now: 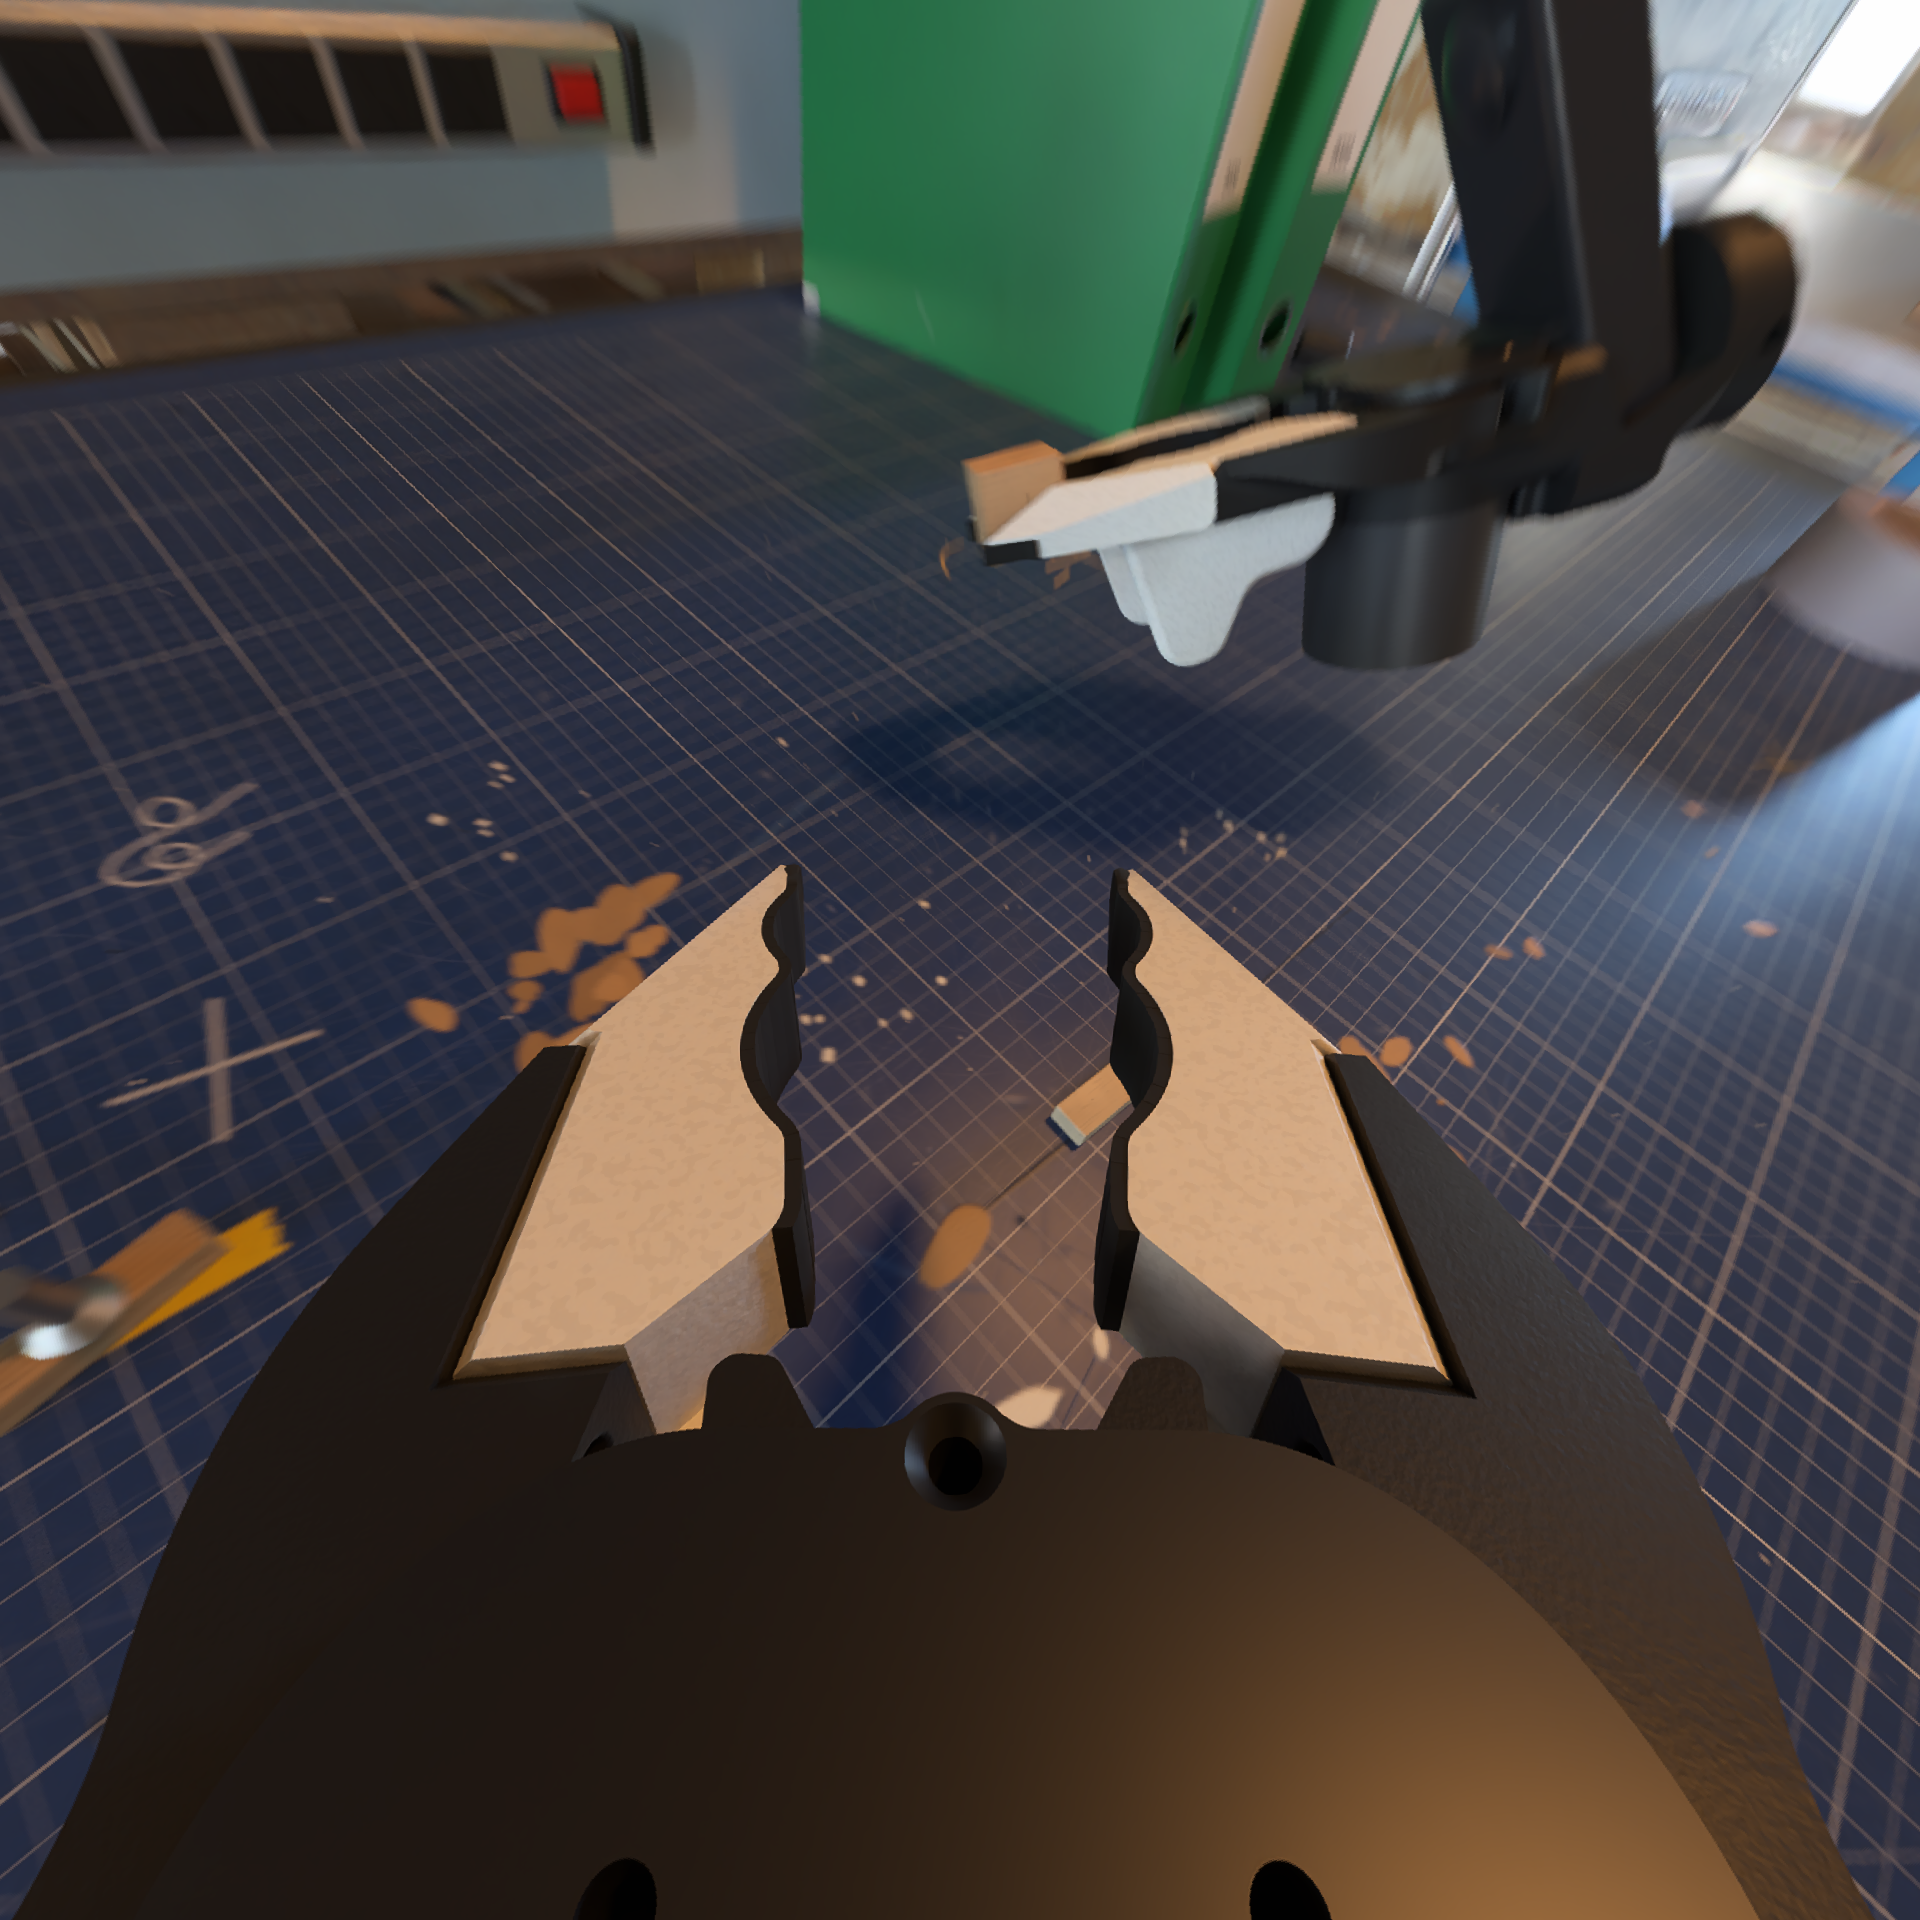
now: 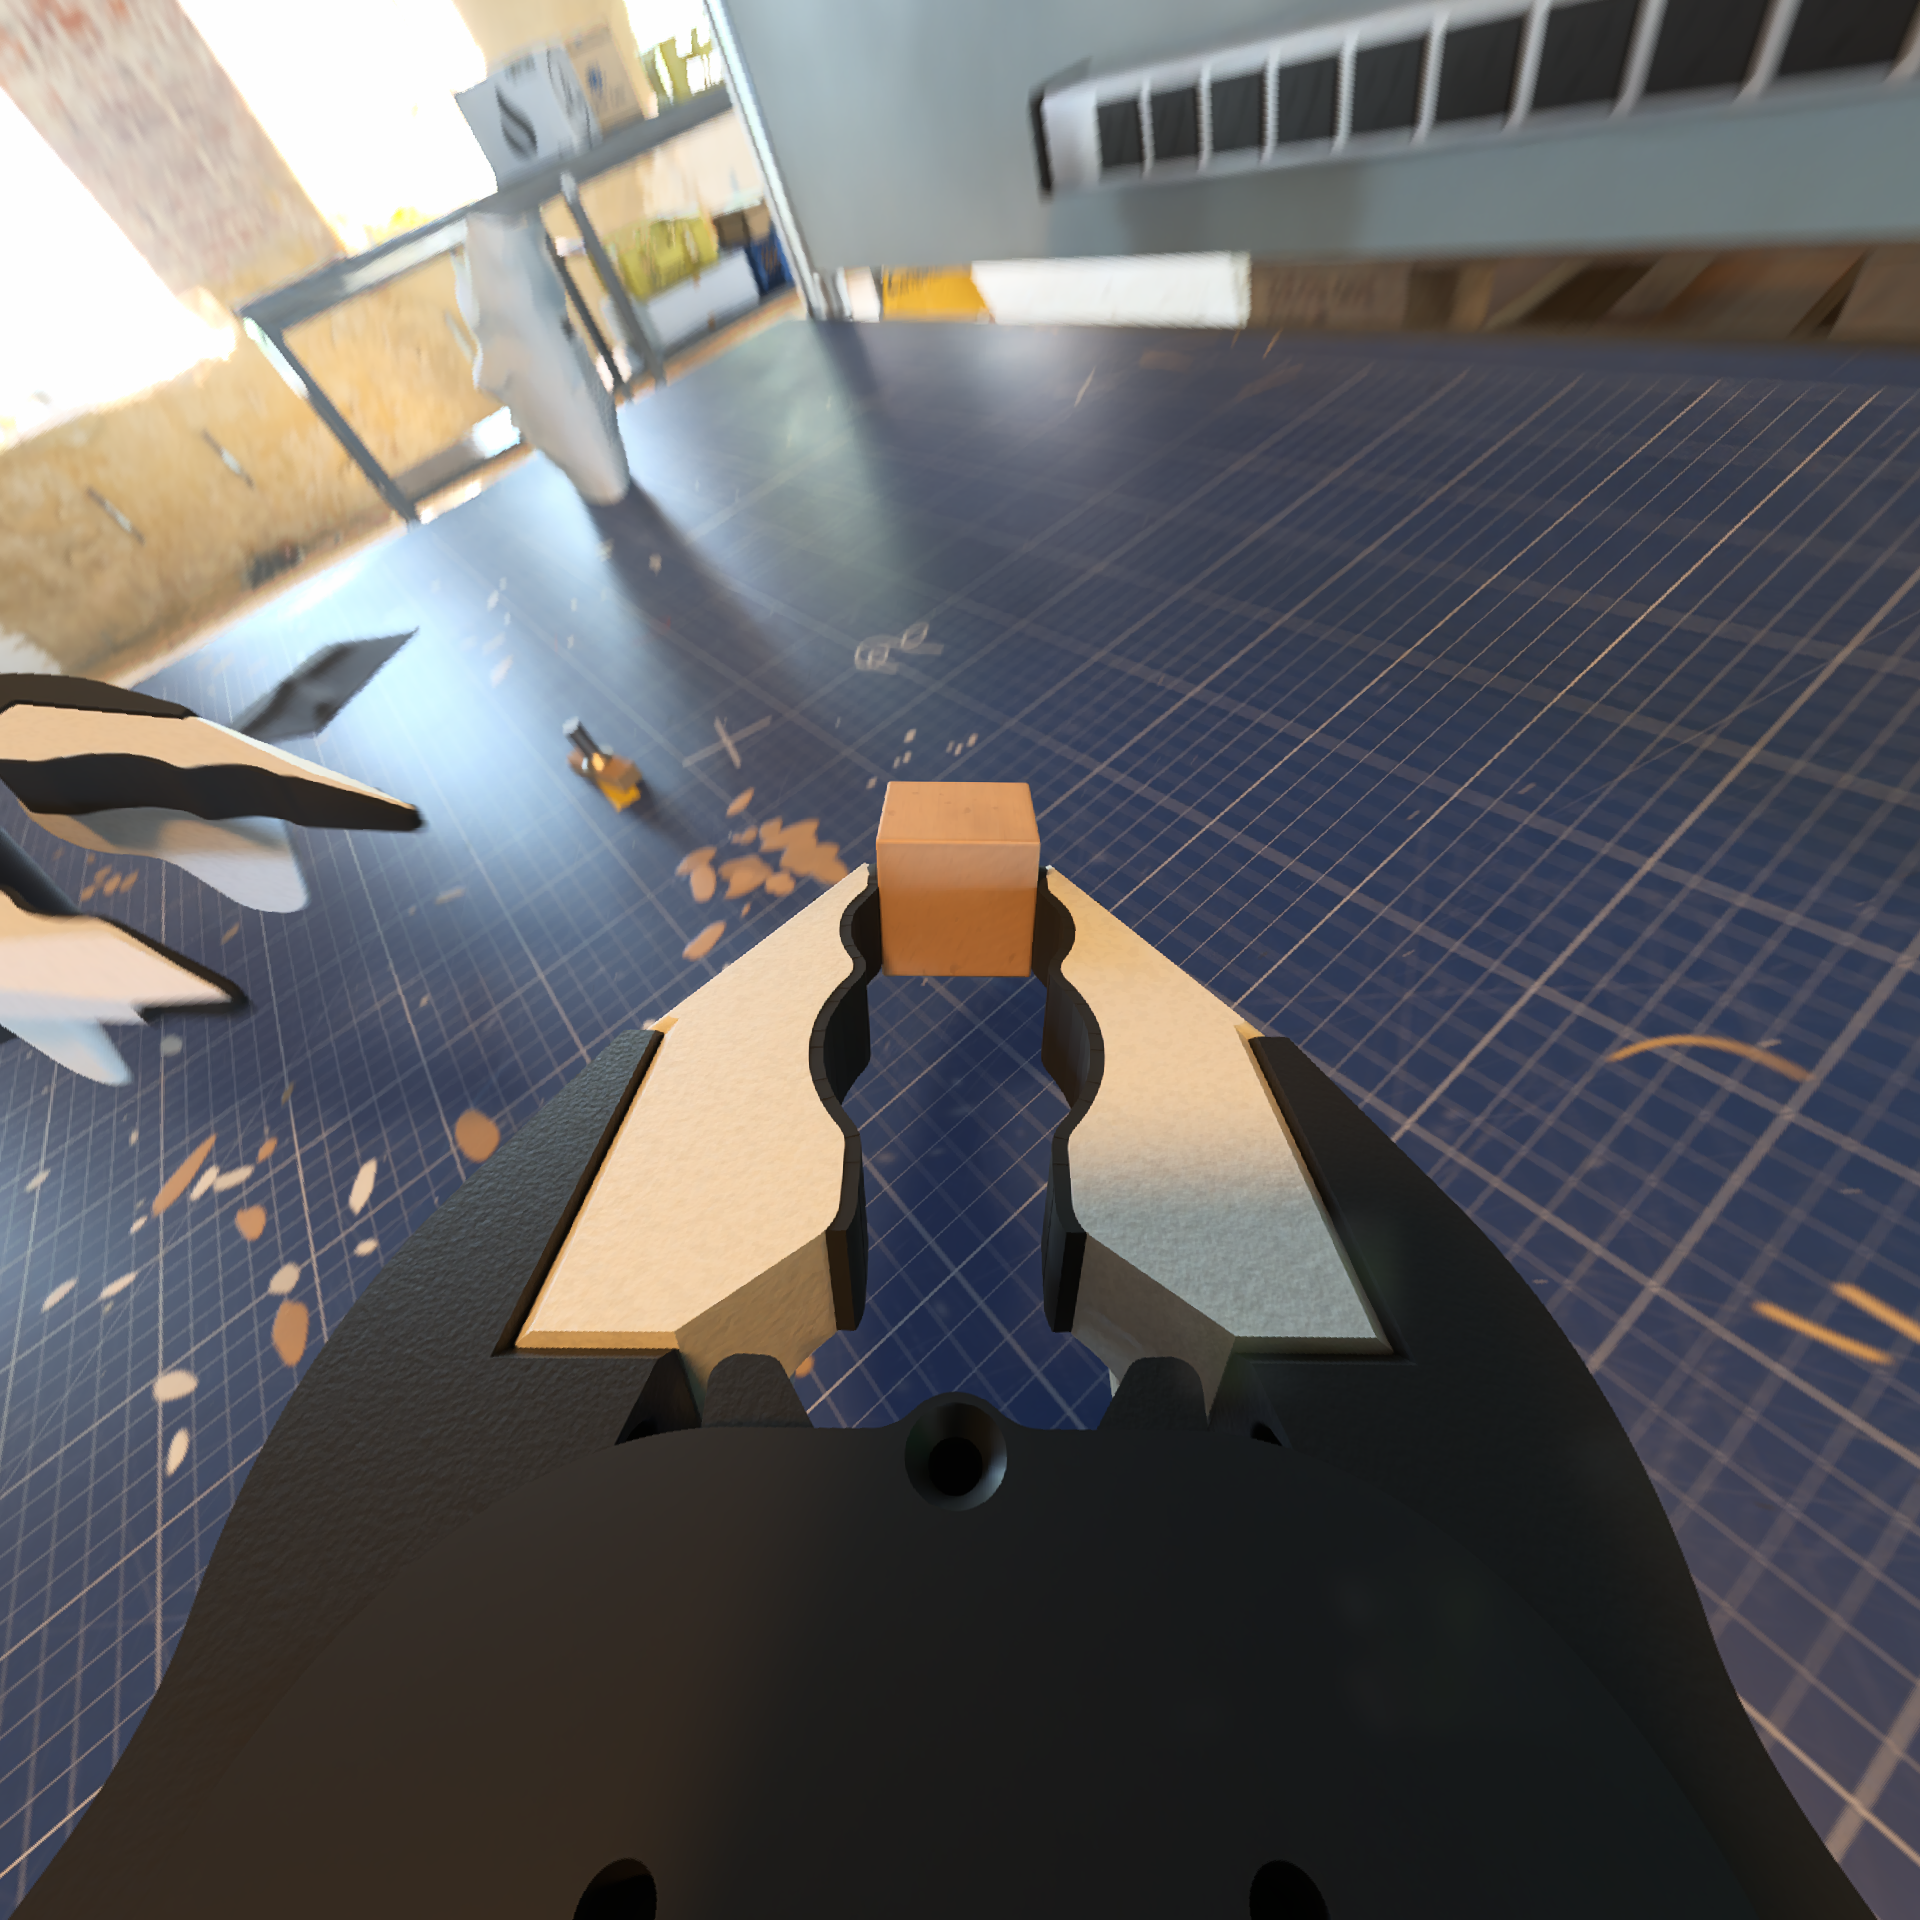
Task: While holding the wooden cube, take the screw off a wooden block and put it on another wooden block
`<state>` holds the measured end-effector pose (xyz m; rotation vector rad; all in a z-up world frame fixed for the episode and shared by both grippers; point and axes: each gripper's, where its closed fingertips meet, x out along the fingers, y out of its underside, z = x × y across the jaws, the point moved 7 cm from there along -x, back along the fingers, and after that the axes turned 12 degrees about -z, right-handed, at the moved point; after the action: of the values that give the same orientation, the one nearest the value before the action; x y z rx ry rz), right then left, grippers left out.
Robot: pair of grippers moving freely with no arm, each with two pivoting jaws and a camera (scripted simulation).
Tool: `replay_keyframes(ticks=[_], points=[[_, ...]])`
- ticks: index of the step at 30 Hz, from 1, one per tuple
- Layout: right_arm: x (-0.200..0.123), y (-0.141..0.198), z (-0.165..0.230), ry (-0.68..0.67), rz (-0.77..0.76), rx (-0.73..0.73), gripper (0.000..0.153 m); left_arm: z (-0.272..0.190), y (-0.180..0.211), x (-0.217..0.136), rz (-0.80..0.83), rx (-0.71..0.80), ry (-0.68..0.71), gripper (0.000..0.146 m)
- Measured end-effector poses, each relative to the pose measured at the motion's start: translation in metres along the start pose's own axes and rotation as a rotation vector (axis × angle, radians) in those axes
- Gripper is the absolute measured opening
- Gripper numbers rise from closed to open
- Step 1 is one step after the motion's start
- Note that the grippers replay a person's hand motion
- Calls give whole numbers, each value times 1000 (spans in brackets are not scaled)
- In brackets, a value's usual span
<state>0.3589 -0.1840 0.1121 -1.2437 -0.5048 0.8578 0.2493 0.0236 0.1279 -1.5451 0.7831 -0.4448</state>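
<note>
- Tongs first: my right tongs (image 2: 956,914) are closed on the small orange-tan wooden cube (image 2: 956,878), pinched at the very tips and held clear above the bench (image 2: 1455,727), a dark blue gridded cutting mat.
- My left tongs (image 1: 956,997) stand partly open with nothing between them, hovering over the bench with only mat showing in the gap.
- From my left wrist view the right tongs (image 1: 1013,509) hang ahead and to the right, in front of a tall green binder-like box (image 1: 987,208), with the cube (image 1: 1003,483) poking out of their tip.
- The silver metal screw (image 2: 584,740) sits on a small tan wooden block with a yellow edge (image 2: 615,777), well off to the left of the cube; my left wrist view catches the same pair at its left edge (blurred, so I cannot tell how deep the screw is seated).
- A second small, pale wooden block (image 1: 1086,1112) lies flat on the mat just beside my left tongs' right finger; I judge it to be the target.
- Progress, as I judge it: the cube is secured, so the holding part is in place; the screw is untouched, still on its block.
- Left to do: swing the left tongs over to the screw, grip it, lift it off, and set it on the other block.
</note>
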Motion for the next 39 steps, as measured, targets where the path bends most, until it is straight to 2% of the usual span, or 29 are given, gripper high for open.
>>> replay_keyframes(ticks=[2,4,6,9,13,15,17,24,26,30,35,39], points=[[-10,-13,-5,6,-82,-8,28,18,-15,-27,-80,-24,-1,59],[-18,-22,-10,-6,-143,-1,28,45,-29,-51,-67,2,0,57],[-21,-25,-13,-21,-174,16,28,79,-38,-66,77,56,21,57],[-18,-20,-15,-44,-157,47,28,133,-44,-72,317,174,-54,59],[-13,-12,-13,-53,-112,42,28,169,-30,-56,699,343,56,62],[-12,-10,-12,-57,-101,32,28,168,-21,-44,782,407,171,63],[-11,-9,-12,-62,-98,35,28,172,-15,-30,822,393,243,61],[-10,-5,-15,-65,-80,55,28,190,6,-3,1044,298,352,61],[-9,-5,-16,-68,-79,60,28,192,14,0,1106,289,368,55],[-8,-4,-16,-68,-75,58,28,187,20,2,1121,259,438,25],[-8,-3,-16,-68,-74,63,28,184,13,-6,1143,381,436,11],[-8,-4,-15,-68,-75,60,28,175,-37,-24,864,275,480,8]])
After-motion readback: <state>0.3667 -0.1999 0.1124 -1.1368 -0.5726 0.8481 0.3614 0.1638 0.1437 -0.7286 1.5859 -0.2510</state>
